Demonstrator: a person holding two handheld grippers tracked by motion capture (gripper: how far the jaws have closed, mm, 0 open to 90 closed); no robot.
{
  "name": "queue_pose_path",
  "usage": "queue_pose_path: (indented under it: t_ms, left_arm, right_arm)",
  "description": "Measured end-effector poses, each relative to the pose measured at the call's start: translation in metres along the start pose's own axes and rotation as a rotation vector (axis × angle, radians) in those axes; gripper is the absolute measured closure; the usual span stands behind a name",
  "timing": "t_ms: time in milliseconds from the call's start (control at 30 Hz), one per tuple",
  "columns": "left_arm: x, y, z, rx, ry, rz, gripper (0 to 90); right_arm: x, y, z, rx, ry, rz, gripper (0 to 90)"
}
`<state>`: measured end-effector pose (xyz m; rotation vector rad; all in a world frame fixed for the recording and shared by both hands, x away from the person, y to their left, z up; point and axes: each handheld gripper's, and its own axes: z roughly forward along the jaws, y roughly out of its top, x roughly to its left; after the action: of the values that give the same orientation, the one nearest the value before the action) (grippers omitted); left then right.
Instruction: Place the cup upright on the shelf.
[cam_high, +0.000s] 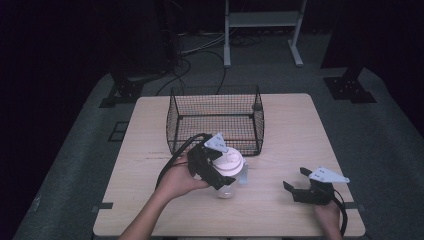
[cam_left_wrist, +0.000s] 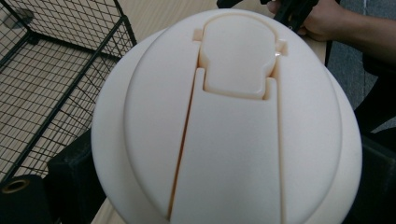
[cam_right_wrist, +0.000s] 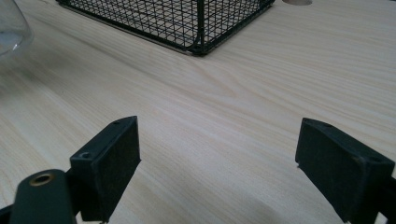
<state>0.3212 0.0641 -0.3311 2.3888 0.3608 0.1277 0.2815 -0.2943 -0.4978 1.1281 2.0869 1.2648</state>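
The clear cup, light and probably slick, is pinched at its white lid by the left gripper fingers, while the right gripper fingers are spread.

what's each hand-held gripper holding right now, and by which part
The left hand-held gripper clamps the clear cup by its white lid, jaws on the lid's sides. The right hand-held gripper is open over the table, holding nothing.

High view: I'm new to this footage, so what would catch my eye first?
The white lid of a clear cup, gripped by the left gripper near the table's front middle. Behind it stands a black wire basket. The right gripper rests at the front right, jaws wide apart.
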Motion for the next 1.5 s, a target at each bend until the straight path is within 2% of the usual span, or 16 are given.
queue_pose_path:
  t_ms: [367,600,867,1200,1500]
  left_arm:
    - [0.011,0.016,-0.019,-0.012,0.018,-0.007,5.3]
    - [0.015,0.028,-0.030,-0.015,0.032,0.004,5.3]
    - [0.022,0.047,-0.045,-0.026,0.039,0.010,5.3]
    - [0.028,0.067,-0.055,-0.028,0.047,0.020,5.3]
    - [0.035,0.092,-0.062,-0.033,0.058,0.030,5.3]
  right_arm:
    - [0.000,0.000,0.000,-0.002,-0.001,0.002,12.9]
    - [0.000,0.000,0.000,-0.001,-0.001,0.001,12.9]
    - [0.000,0.000,0.000,-0.002,-0.002,0.003,12.9]
    - [0.000,0.000,0.000,0.000,-0.001,0.005,12.9]
    - [0.000,0.000,0.000,-0.001,-0.003,0.003,12.9]
